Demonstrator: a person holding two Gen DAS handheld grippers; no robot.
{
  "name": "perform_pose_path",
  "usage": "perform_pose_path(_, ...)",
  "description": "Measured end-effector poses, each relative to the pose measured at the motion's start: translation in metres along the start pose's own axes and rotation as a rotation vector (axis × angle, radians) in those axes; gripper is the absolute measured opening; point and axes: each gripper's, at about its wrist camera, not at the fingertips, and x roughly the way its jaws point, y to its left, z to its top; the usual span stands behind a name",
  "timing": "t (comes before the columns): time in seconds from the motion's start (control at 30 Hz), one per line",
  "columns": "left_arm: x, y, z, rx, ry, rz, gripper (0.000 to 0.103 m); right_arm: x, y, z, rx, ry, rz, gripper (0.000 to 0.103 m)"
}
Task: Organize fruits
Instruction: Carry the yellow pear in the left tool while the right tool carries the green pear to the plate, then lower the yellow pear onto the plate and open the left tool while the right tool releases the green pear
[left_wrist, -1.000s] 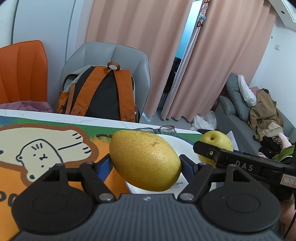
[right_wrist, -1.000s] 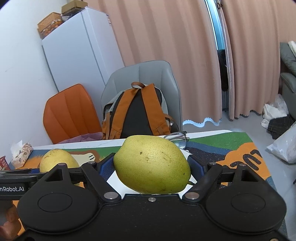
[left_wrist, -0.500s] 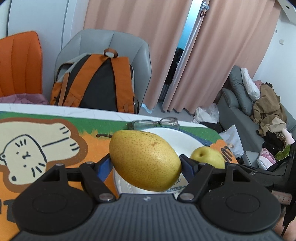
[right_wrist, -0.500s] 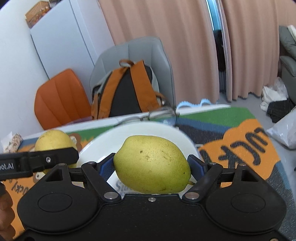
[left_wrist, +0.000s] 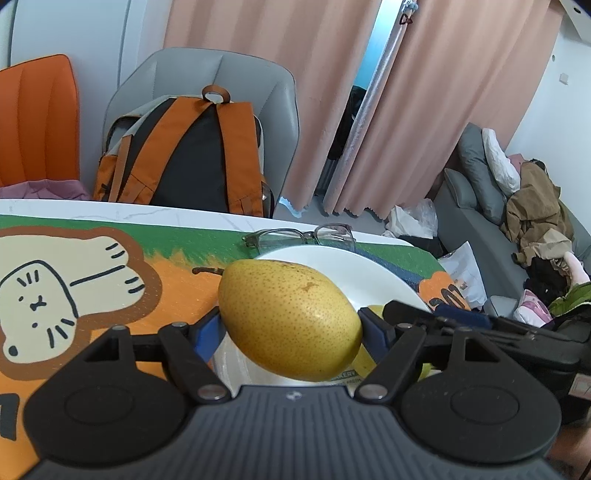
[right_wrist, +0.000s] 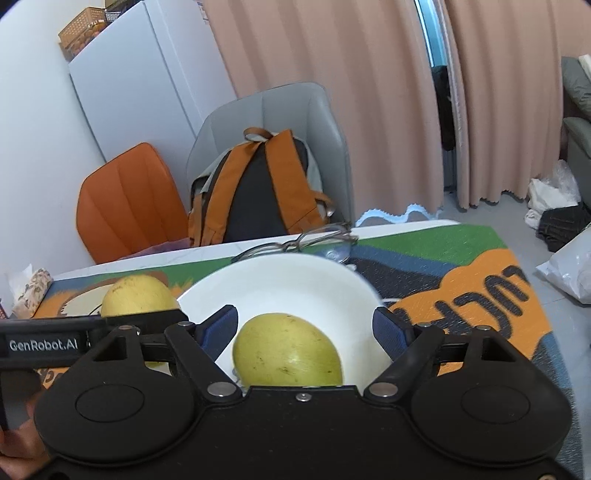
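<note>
My left gripper (left_wrist: 291, 326) is shut on a yellow speckled pear (left_wrist: 288, 319) and holds it above the left edge of the white plate (left_wrist: 354, 273). My right gripper (right_wrist: 306, 328) is open over the plate (right_wrist: 288, 280). A greenish-yellow pear (right_wrist: 288, 356) lies on the plate between its spread blue pads, touching neither. The left gripper's pear also shows at the left in the right wrist view (right_wrist: 138, 295), behind the left gripper's black finger (right_wrist: 92, 332). The right gripper's body (left_wrist: 480, 332) shows at the right in the left wrist view.
A pair of glasses (left_wrist: 299, 236) lies on the colourful mat (left_wrist: 110, 266) just behind the plate. A grey chair with an orange backpack (left_wrist: 192, 155) and an orange chair (left_wrist: 37, 118) stand behind the table. A tissue pack (right_wrist: 29, 288) lies at the far left.
My right gripper lowered to the plate and opened, releasing its pear onto the plate. My left gripper moved closer to the plate with its pear still held.
</note>
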Motion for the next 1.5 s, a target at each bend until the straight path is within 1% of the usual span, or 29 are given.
perform_pose_path(0.2,0.008,-0.005,-0.003,0.002,0.02,0.026,0.076,-0.004,-0.009,0.004,0.019,0.0,-0.014,0.081)
perform_pose_path(0.3,0.019,-0.002,-0.006,-0.011,0.057,0.027,0.075,-0.011,-0.017,0.008,0.073,-0.009,0.046,0.081)
perform_pose_path(0.37,0.02,-0.003,-0.008,-0.005,0.044,0.031,0.07,-0.013,-0.016,0.01,0.074,-0.018,0.044,0.081)
perform_pose_path(0.43,0.015,-0.007,-0.006,0.017,0.017,0.042,0.07,-0.013,-0.014,0.01,0.071,-0.019,0.052,0.081)
perform_pose_path(0.53,0.004,-0.008,0.001,0.019,-0.009,0.041,0.071,-0.011,-0.013,0.009,0.079,-0.014,0.068,0.081)
perform_pose_path(0.63,-0.009,-0.008,0.005,0.028,-0.035,0.057,0.071,-0.008,-0.012,0.008,0.085,-0.005,0.067,0.081)
perform_pose_path(0.87,-0.033,0.006,0.001,0.0,-0.043,0.087,0.071,-0.013,0.0,0.007,0.06,-0.009,0.07,0.081)
perform_pose_path(1.0,-0.052,0.01,-0.002,-0.006,-0.042,0.083,0.071,-0.021,0.005,0.003,0.07,-0.009,0.088,0.081)
perform_pose_path(1.1,-0.067,0.016,-0.002,-0.009,-0.059,0.082,0.074,-0.031,0.009,-0.003,0.094,-0.01,0.131,0.081)
perform_pose_path(1.23,-0.085,0.026,-0.004,-0.034,-0.067,0.095,0.078,-0.043,0.019,-0.007,0.07,-0.014,0.115,0.082)
perform_pose_path(1.3,-0.094,0.031,-0.006,-0.039,-0.076,0.099,0.079,-0.05,0.023,-0.009,0.069,-0.023,0.119,0.087)
perform_pose_path(1.33,-0.098,0.033,-0.008,-0.042,-0.081,0.103,0.081,-0.053,0.025,-0.01,0.066,-0.026,0.117,0.087)
perform_pose_path(1.37,-0.103,0.036,-0.009,-0.049,-0.086,0.107,0.084,-0.055,0.027,-0.011,0.063,-0.027,0.116,0.088)
perform_pose_path(1.5,-0.116,0.044,-0.016,-0.07,-0.092,0.124,0.088,-0.064,0.036,-0.016,0.055,-0.036,0.119,0.089)
